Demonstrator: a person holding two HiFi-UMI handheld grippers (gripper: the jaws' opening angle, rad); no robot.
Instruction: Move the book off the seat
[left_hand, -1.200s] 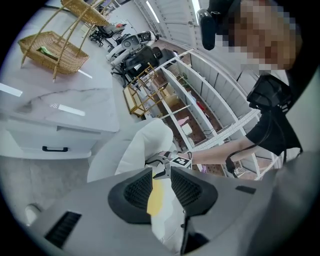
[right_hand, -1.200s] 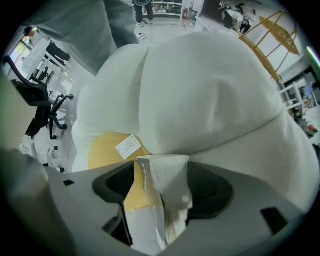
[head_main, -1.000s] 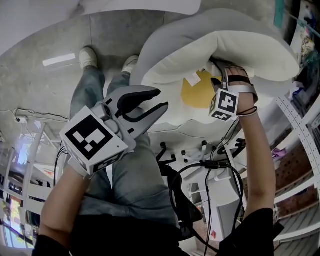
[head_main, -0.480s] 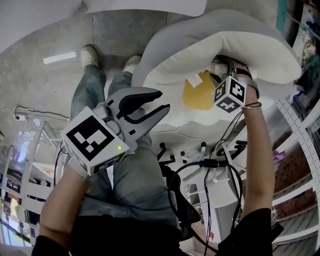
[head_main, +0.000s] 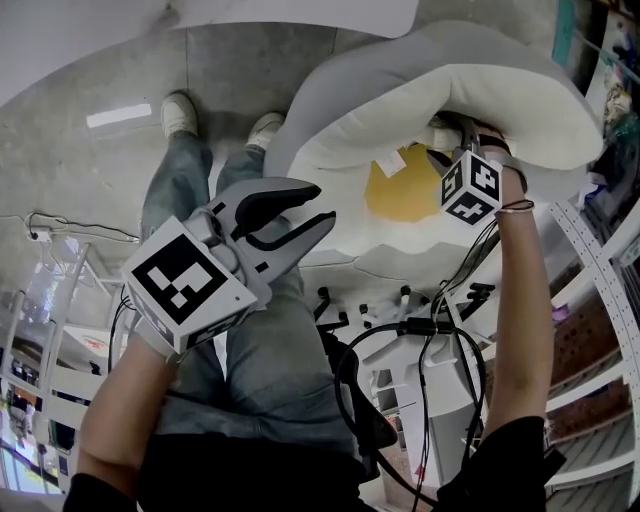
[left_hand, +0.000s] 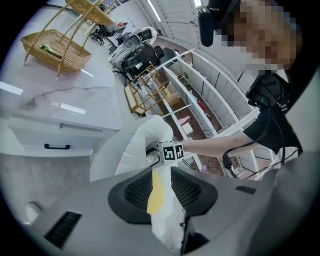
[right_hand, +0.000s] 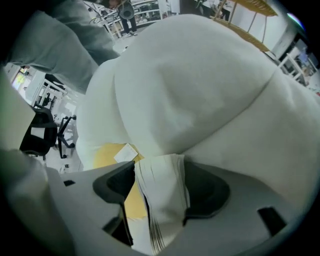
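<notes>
One book (right_hand: 162, 200) pinched by right tongs (right_hand: 159, 172), pages seen only in its view; left tongs (left_hand: 161, 182) spread

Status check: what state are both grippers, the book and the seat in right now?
left gripper: open, nothing between its jaws.
right gripper: shut on the book's pages.
book: gripped by its page block, yellow cover lying on the seat.
seat: book not yet off it.

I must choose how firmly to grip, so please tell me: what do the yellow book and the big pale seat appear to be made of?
The yellow-covered book looks like paper with a matt cover: the right gripper clamps its white page block, sheet edges visible. The big cream seat cushion looks like soft matt fabric, probably stuffed: it bulges and creases.
</notes>
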